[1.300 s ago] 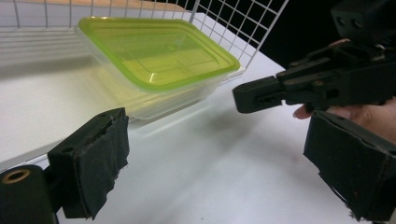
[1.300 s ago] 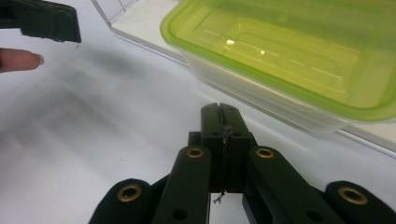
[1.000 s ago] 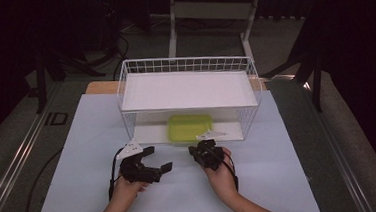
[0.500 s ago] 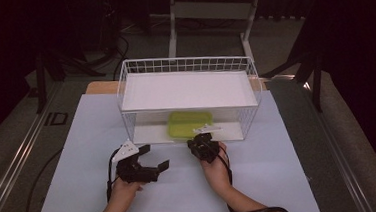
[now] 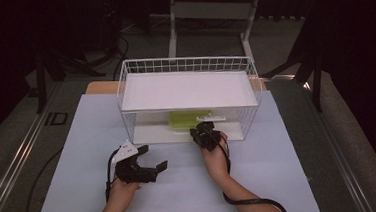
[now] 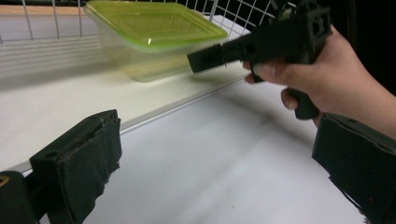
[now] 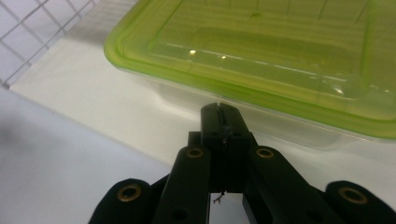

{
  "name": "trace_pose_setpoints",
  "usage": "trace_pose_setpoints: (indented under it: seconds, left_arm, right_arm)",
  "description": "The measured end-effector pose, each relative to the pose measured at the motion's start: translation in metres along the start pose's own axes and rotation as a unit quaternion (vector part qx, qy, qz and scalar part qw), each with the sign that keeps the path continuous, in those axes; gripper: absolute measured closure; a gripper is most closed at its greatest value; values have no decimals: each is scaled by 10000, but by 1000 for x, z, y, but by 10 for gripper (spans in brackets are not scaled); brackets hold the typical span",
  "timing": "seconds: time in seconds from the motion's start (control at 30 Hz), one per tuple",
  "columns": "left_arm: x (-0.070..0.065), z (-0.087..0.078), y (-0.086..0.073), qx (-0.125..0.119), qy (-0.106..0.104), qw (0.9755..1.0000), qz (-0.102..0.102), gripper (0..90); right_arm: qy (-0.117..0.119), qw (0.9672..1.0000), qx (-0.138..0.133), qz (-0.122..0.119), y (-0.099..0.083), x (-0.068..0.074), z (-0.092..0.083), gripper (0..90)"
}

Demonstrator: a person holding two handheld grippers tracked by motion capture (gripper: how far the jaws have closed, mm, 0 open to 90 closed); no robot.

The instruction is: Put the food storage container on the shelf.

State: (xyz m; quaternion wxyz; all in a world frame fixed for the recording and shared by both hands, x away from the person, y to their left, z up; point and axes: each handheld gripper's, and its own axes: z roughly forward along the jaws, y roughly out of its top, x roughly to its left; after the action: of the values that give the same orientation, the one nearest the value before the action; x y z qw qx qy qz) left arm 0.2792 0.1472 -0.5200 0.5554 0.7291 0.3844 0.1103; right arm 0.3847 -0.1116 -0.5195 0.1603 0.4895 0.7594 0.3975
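Right gripper view: my right gripper (image 7: 219, 109) is running with its jaws pressed together, nothing between them, tip aiming at the clear side wall of the green-lidded container (image 7: 261, 60) just under the lid rim. Can't tell whether the tip is touching it; it's looking very near.

Container is sitting on the lower white shelf (image 7: 93, 98) inside the wire basket (image 5: 185, 66), toward the front edge, lid on, upright. In the high view my right hand (image 5: 214, 152) is sitting at the basket's open front, gripper (image 5: 204, 134) poking in toward the container (image 5: 182, 119).

My left gripper (image 6: 210, 177) is idling with jaws wide apart, holding nothing, parked on the white mat (image 5: 181, 186) just short of the basket, pointing at the same container (image 6: 154, 32).

Step, as I'm reading it: the approach, reaching in for the container, not gripped yet.

Next move, my judgement: closed jaws can't grab, so I'm either opening them to pinch the lid rim, or nudging the box. Watching the wire overhead and the low shelf clearance.
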Motion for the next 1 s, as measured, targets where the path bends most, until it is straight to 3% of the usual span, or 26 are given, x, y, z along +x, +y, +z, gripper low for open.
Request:
trace_pose_setpoints:
  seconds: [0.2,0.33,0.37,0.57,0.7,1.0]
  left_arm:
    - [1,1,-1,6,-24,10000,-15,22]
    - [-1,0,-2,-3,-4,9999,121,22]
    - [-1,1,-2,30,-2,9999,134,22]
    - [0,0,-2,4,-12,9999,119,23]
    - [-1,0,-1,12,-51,9999,114,22]
    - [-1,0,0,-31,-83,9999,85,22]
  right_arm:
    - [-34,10000,-7,59,3,-1,6,899]
    - [-11,9997,-9,259,6,-1,10,900]
    - [-43,9998,-34,180,6,-4,12,900]
    - [-21,9997,52,241,6,-2,13,899]
    - [122,9999,24,28,4,3,9,884]
    - [297,9996,11,-14,2,9,-7,864]
